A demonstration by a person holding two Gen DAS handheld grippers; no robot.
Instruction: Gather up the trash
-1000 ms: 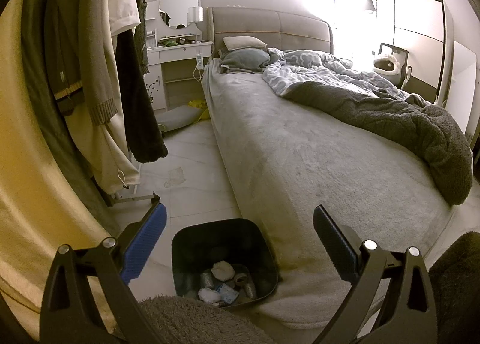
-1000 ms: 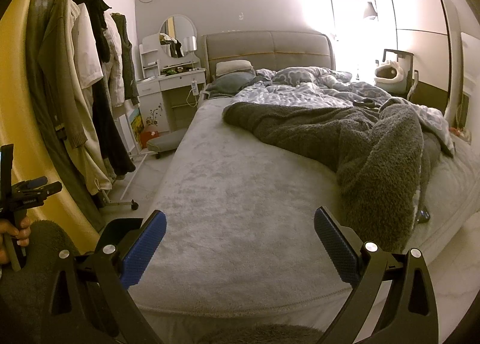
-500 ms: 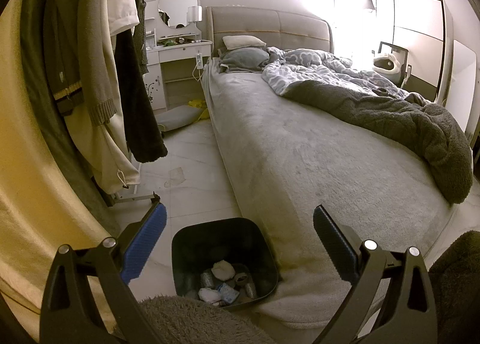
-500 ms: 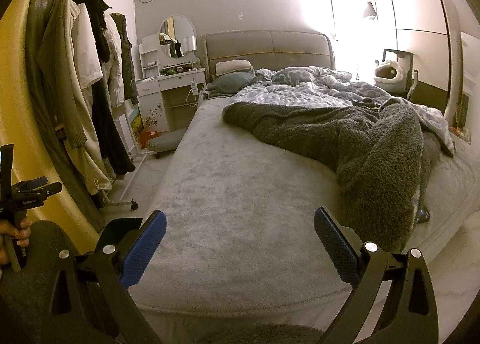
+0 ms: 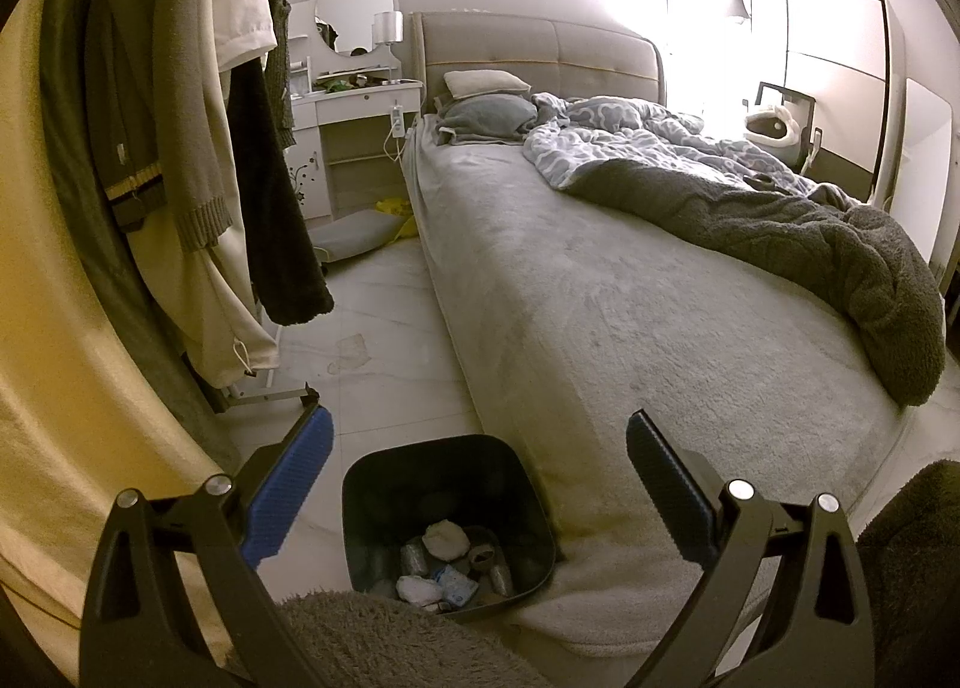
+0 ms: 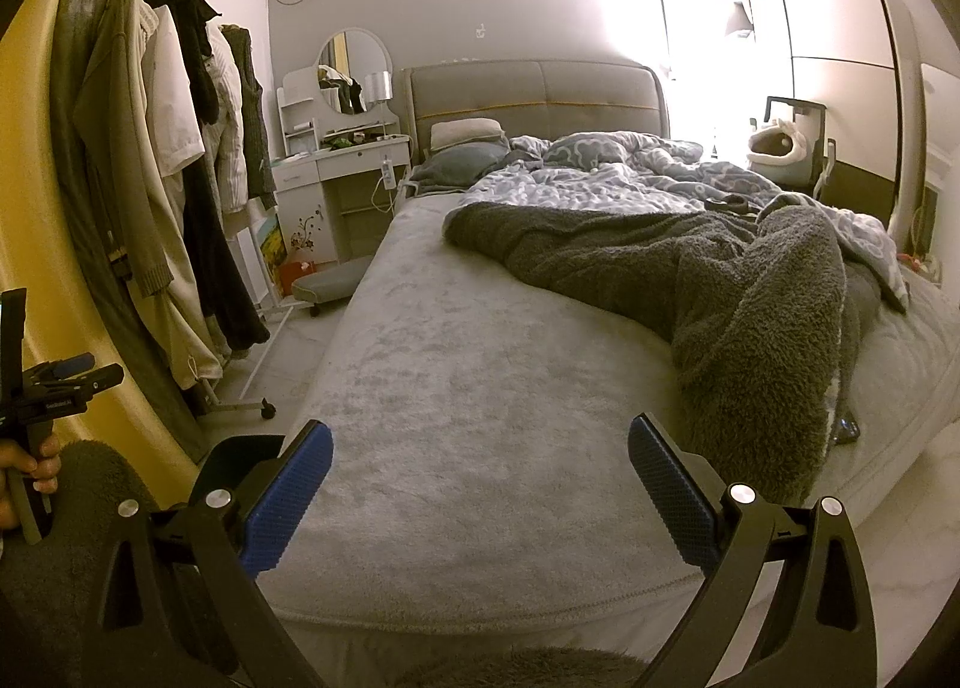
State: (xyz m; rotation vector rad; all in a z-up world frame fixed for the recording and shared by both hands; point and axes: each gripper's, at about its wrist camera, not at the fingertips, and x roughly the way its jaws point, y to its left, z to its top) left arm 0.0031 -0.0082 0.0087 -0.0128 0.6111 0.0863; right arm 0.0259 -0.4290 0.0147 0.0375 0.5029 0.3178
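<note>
The black trash bin (image 5: 447,514) is standing on the pale tiled floor (image 5: 372,388), pressed up against the near left corner of the bed (image 5: 600,316). Crumpled white tissue and wrappers (image 5: 441,562) are lying in its bottom, along with a few small dark bits I cannot make out. I am holding my left tongs (image 5: 477,484) above the bin with the blue pads spread wide and released, nothing between them; the bin is sitting in the gap between the two fingers. In the right wrist view a dark corner of the bin (image 6: 240,460) is showing just behind the left finger of my right tongs (image 6: 480,484), which are also hanging released and gripping nothing, pointing over the foot edge of the bed.

On the bed, a dark grey fleece blanket (image 6: 690,280) is lying bunched across the right side, with a patterned blue-grey duvet (image 6: 630,172) behind it and two pillows (image 5: 486,99) stacked at the headboard. Along the left, coats (image 5: 198,147) are hanging from a wheeled rack beside a yellow curtain (image 5: 42,328). A white dressing table (image 6: 342,172) with a round mirror is standing at the head of the bed.
</note>
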